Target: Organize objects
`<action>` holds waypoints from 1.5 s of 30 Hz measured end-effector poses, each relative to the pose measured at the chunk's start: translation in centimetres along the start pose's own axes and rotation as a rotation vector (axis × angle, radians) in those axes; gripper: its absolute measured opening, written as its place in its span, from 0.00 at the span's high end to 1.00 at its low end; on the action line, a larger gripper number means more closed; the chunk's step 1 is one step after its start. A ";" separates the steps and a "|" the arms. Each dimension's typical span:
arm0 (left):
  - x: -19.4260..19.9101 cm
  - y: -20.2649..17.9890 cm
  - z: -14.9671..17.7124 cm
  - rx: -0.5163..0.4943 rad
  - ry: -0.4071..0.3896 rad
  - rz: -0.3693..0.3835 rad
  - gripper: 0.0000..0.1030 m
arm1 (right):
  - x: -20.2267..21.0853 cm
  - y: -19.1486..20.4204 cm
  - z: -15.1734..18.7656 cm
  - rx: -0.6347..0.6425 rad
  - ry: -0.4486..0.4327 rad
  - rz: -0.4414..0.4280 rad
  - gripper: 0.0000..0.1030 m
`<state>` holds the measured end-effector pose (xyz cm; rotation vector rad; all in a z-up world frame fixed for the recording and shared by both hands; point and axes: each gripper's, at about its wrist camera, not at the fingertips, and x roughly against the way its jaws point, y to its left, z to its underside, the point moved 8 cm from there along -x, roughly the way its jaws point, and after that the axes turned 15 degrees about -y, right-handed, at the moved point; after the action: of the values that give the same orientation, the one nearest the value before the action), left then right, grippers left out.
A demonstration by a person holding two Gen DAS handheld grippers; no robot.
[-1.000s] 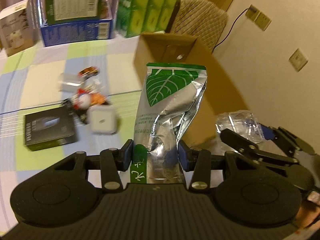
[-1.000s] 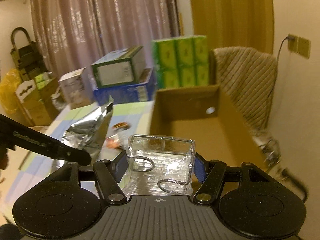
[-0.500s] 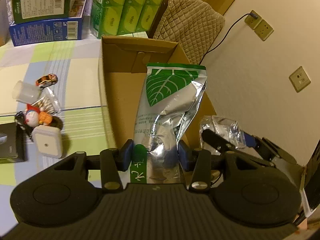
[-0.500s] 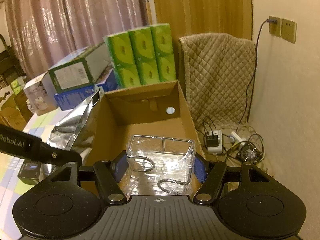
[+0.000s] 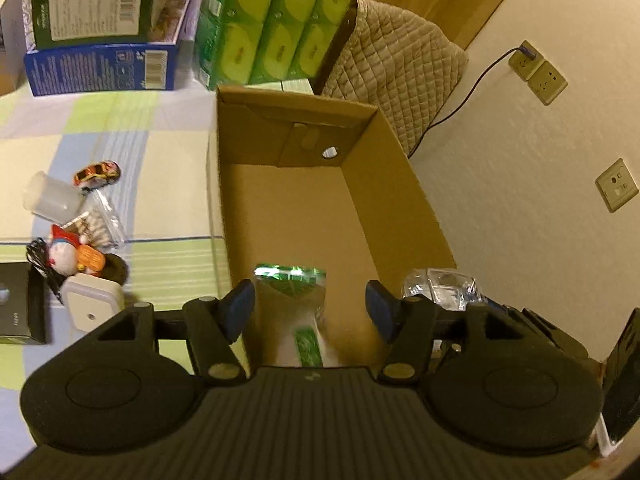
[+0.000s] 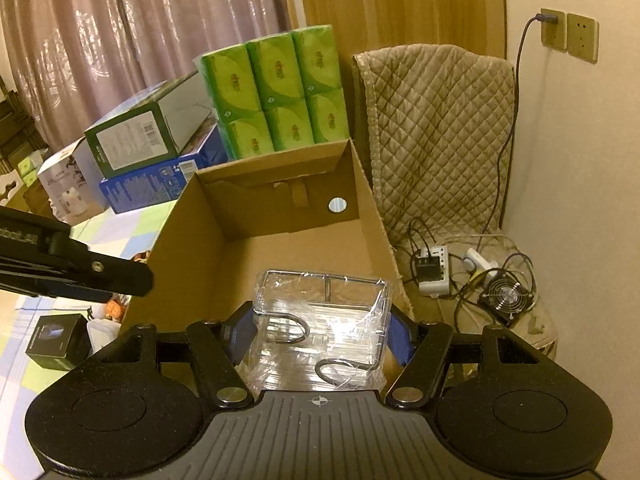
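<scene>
The left claw (image 5: 311, 308) hangs over the near end of the cardboard box (image 5: 320, 216), its 2 fingers spread wide and gripping nothing; between them, without touching either pad, the silver and green pouch (image 5: 298, 304) shows blurred inside the box at 6 o'clock, its top edge level with the fingertips. The box floor from the pouch up to the far wall at 12 o'clock lies bare, giving open room lengthwise; the left wall stands against the checked bed (image 5: 120, 152), the right wall close to the room wall.

On the bed at 9 o'clock sits a cluster: a toy car (image 5: 96, 172), a clear cup (image 5: 50, 200), a small figure (image 5: 66, 256), a white square case (image 5: 94, 306) and a black box (image 5: 18, 308) at the frame's left edge; bare cloth separates them from the box edge.

The right claw (image 6: 322, 332) is clenched on a wire basket wrapped in clear film (image 6: 324, 328), held over the box's near right corner; the left tool's black arm (image 6: 76, 268) crosses in at 9 o'clock above the box's left wall. Beyond the far wall at 12 o'clock stand 6 green tissue packs (image 6: 276, 92); at 3 o'clock, a quilted cover (image 6: 436, 132), a power strip (image 6: 434, 276) and a small fan (image 6: 508, 300) crowd the floor.
</scene>
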<state>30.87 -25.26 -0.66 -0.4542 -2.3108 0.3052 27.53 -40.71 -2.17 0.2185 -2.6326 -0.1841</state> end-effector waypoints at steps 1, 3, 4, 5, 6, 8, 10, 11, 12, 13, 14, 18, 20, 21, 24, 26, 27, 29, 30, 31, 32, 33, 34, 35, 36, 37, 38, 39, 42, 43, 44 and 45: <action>0.3 0.2 -0.1 0.000 -0.004 -0.002 0.46 | -0.1 0.1 0.1 -0.002 0.001 -0.001 0.39; 0.8 0.7 0.0 0.002 -0.009 -0.002 0.46 | -0.1 0.4 0.3 -0.007 0.004 -0.002 0.39; 1.1 0.8 0.0 0.003 -0.011 -0.003 0.46 | -0.1 0.5 0.3 -0.009 0.005 -0.004 0.39; 1.3 1.1 0.2 0.003 -0.012 -0.006 0.46 | -0.1 0.6 0.4 -0.012 0.006 -0.006 0.39; 1.6 1.2 0.2 0.001 -0.013 -0.007 0.46 | -0.1 0.8 0.4 -0.011 0.007 -0.009 0.39; 2.0 1.5 0.4 -0.004 -0.014 -0.012 0.46 | -0.1 1.1 0.4 -0.008 0.006 -0.011 0.39; 2.4 1.9 0.5 -0.004 -0.018 -0.018 0.46 | -0.1 1.3 0.3 -0.006 0.003 -0.012 0.38; 2.6 2.0 0.5 -0.004 -0.020 -0.019 0.46 | -0.1 1.4 0.2 -0.006 0.004 -0.011 0.38; 2.8 2.2 0.5 -0.004 -0.023 -0.020 0.45 | -0.1 1.4 0.3 -0.007 0.007 -0.009 0.38; 3.0 2.3 0.5 -0.006 -0.026 -0.020 0.43 | -0.2 1.4 0.4 -0.009 0.013 -0.007 0.38; 3.2 2.4 0.5 -0.010 -0.029 -0.018 0.41 | -0.4 1.4 0.5 -0.010 0.020 -0.008 0.36; 4.2 2.9 0.6 -0.017 -0.046 -0.020 0.31 | 0.1 1.4 0.0 -0.044 -0.008 -0.012 0.19; 4.8 3.2 0.8 -0.023 -0.056 -0.026 0.27 | 0.6 1.3 -0.4 -0.054 -0.017 -0.010 0.19; 5.2 3.5 0.9 -0.025 -0.061 -0.029 0.26 | 0.9 1.4 -0.6 -0.054 -0.019 -0.007 0.19; 6.6 4.3 1.3 -0.021 -0.071 -0.033 0.23 | 2.1 1.9 -1.1 -0.053 -0.031 -0.008 0.19; 7.8 4.9 1.5 -0.025 -0.081 -0.036 0.19 | 3.1 2.4 -1.4 -0.060 -0.037 -0.013 0.19; 8.4 5.3 1.6 -0.032 -0.089 -0.044 0.17 | 3.7 2.7 -1.5 -0.064 -0.041 -0.018 0.19; 9.9 6.1 1.9 -0.042 -0.104 -0.061 0.16 | 4.9 3.3 -1.8 -0.074 -0.056 -0.008 0.19; 10.7 6.6 2.1 -0.042 -0.112 -0.068 0.15 | 5.6 3.8 -1.8 -0.075 -0.061 -0.015 0.19; 11.4 7.1 2.2 -0.039 -0.118 -0.074 0.13 | 6.1 4.4 -1.8 -0.074 -0.064 -0.021 0.19; 12.1 7.6 2.4 -0.035 -0.124 -0.080 0.13 | 6.6 5.1 -1.8 -0.071 -0.065 -0.030 0.19; 12.9 8.1 2.6 -0.032 -0.131 -0.084 0.12 | 7.2 5.9 -1.7 -0.063 -0.061 -0.061 0.19; 13.7 8.6 2.8 -0.030 -0.139 -0.089 0.10 | 7.7 6.7 -1.6 -0.057 -0.063 -0.075 0.19; 14.5 9.2 3.0 -0.027 -0.147 -0.095 0.10 | 8.3 7.6 -1.5 -0.049 -0.064 -0.089 0.19; 15.3 9.7 3.2 -0.023 -0.154 -0.102 0.08 | 8.7 8.4 -1.3 -0.041 -0.065 -0.103 0.19; 16.2 10.3 3.5 -0.022 -0.160 -0.112 0.07 | 9.1 9.1 -1.1 -0.035 -0.065 -0.114 0.19; 16.9 10.9 3.7 -0.021 -0.165 -0.122 0.07 | 9.5 9.9 -0.9 -0.031 -0.066 -0.126 0.19; 17.6 11.5 3.8 -0.019 -0.170 -0.134 0.07 | 9.8 10.7 -0.7 -0.027 -0.067 -0.137 0.19; 19.6 13.3 4.4 -0.004 -0.180 -0.171 0.04 | 10.7 13.0 0.3 -0.009 -0.064 -0.168 0.19; 20.4 13.9 4.6 0.000 -0.184 -0.186 0.01 | 10.9 13.5 0.7 -0.006 -0.062 -0.177 0.19; 21.1 14.5 4.7 0.000 -0.188 -0.201 0.01 | 11.1 14.0 1.0 -0.004 -0.061 -0.186 0.19; 21.7 14.8 4.9 -0.003 -0.190 -0.211 0.01 | 11.2 14.7 1.4 -0.002 -0.059 -0.196 0.19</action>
<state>16.49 -3.30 4.51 -0.1861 -2.5188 0.2503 15.36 -28.35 4.28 0.4770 -2.6677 -0.2629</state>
